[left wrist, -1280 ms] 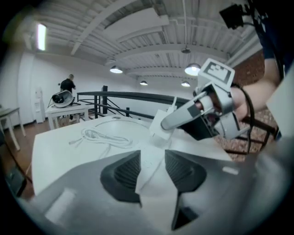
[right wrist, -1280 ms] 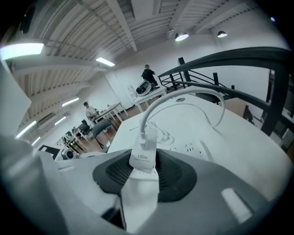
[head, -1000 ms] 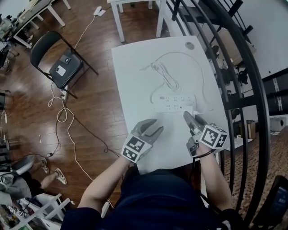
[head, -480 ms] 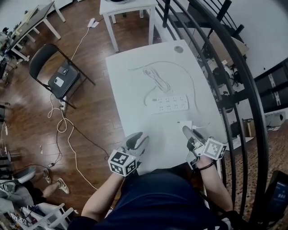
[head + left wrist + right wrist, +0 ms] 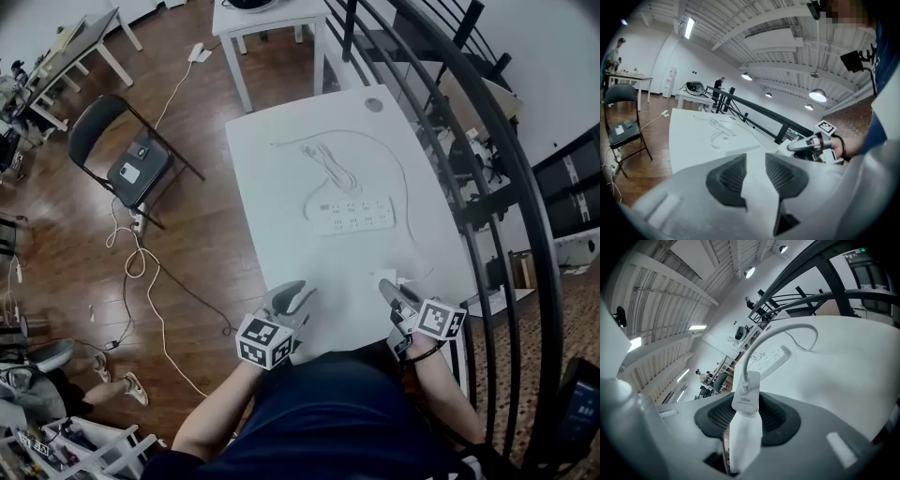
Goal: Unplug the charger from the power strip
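– Charger (image 5: 746, 401) check: is it out of the power strip (image 5: 352, 215)?

– By the look of it, yes. The right gripper (image 5: 387, 287) is clamped on the white block, pads pressing its two flat sides, and no socket is anywhere near it. In the head view the strip lies at about eleven o'clock from that gripper, well apart, out in the middle of the table (image 5: 272, 169).

– So what matters for the step now?

– I'd judge it a carry-off. Keep the squeeze on the body, never on the cable (image 5: 787, 327), which leaves the block at twelve o'clock in the right gripper view and curves over toward two. It looks slack, and any move ought to keep it so, or the pull could sweep its loose loops across the table.

– And the other hand?

– The left gripper (image 5: 754, 161) sits at nine o'clock of the right one, over the table's near edge. Its jaws have just been closing, yet they stand apart and only bare tabletop shows through the gap: nothing held.

– Could it help?

– If the strip needed steadying, yes. From there it would have to reach toward one o'clock. Otherwise it's best kept clear of the cable.
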`<state>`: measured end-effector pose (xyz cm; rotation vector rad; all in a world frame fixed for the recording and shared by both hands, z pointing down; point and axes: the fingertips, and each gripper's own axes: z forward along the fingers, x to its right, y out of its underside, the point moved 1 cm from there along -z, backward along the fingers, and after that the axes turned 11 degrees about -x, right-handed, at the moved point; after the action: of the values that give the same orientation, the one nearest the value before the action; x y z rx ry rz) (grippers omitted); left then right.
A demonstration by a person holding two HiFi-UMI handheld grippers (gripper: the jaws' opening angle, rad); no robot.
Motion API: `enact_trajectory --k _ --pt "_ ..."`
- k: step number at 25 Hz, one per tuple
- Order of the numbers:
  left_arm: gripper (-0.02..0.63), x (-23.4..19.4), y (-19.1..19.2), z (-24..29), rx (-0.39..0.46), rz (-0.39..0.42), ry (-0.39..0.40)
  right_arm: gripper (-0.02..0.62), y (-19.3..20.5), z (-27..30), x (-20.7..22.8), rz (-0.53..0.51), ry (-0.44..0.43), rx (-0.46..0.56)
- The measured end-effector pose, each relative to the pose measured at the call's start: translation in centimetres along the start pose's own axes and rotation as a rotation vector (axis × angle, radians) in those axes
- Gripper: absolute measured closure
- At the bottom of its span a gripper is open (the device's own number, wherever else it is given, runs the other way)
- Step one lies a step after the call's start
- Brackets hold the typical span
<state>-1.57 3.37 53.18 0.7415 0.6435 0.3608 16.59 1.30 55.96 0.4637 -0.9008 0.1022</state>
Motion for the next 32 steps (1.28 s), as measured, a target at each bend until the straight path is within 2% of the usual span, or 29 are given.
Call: enact_trajectory --k 7,12,18,30,32 --pt "0.482 0.0 1.2 -0.1 -0.029 -0.006 -0.013 0.446 1.3 1.6 4.9 0.004 0.084 -0.023" --pt "0.483 0.3 2.2 0.1 -0.052 -0.007 -0.021 0.445 1.5 2.2 5.9 -0.035 0.097 -0.051" --pt "0.483 0.3 3.0 0.2 -0.077 -0.003 -0.029 0.444 2.6 3.0 7.4 -0.096 0.153 -0.109" --pt "0.489 0.3 3.2 0.8 -0.109 0.001 -0.01 0.451 3.8 3.2 8.9 -0.072 0.191 -0.137" --pt "0.489 0.3 3.1 0.9 -0.112 0.003 -0.006 0.427 3.5 3.1 9.2 -0.093 0.223 -0.127"
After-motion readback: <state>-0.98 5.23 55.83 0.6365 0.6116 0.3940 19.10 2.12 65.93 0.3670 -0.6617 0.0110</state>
